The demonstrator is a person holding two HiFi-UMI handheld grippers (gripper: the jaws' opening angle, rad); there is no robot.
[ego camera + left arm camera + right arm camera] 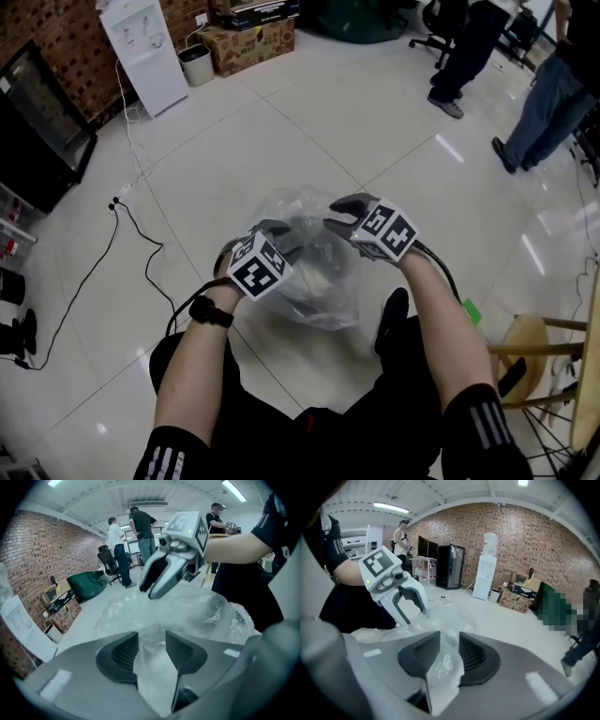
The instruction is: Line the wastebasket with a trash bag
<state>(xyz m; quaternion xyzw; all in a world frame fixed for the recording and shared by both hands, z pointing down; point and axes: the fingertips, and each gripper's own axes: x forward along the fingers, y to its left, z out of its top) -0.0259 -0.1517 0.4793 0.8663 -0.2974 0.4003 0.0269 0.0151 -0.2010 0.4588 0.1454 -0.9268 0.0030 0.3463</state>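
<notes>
A clear trash bag (302, 208) lies crumpled on the white floor in front of me, and a darker, rounded shape (314, 277) shows through its film. My left gripper (269, 231) is at the bag's left edge, my right gripper (337, 214) at its top right. In the left gripper view the left jaws (151, 645) stand apart with a fold of film between them, and the right gripper (151, 587) hangs over the bag. In the right gripper view the right jaws (449, 646) also stand apart around loose film, with the left gripper (411, 613) opposite.
My black shoe (392, 319) is beside the bag and a wooden stool (530, 361) is at the right. A black cable (141, 246) runs over the floor at the left. A water dispenser (145, 52), a small bin (195, 64) and a cardboard box (248, 42) stand at the back; people (553, 94) stand at the back right.
</notes>
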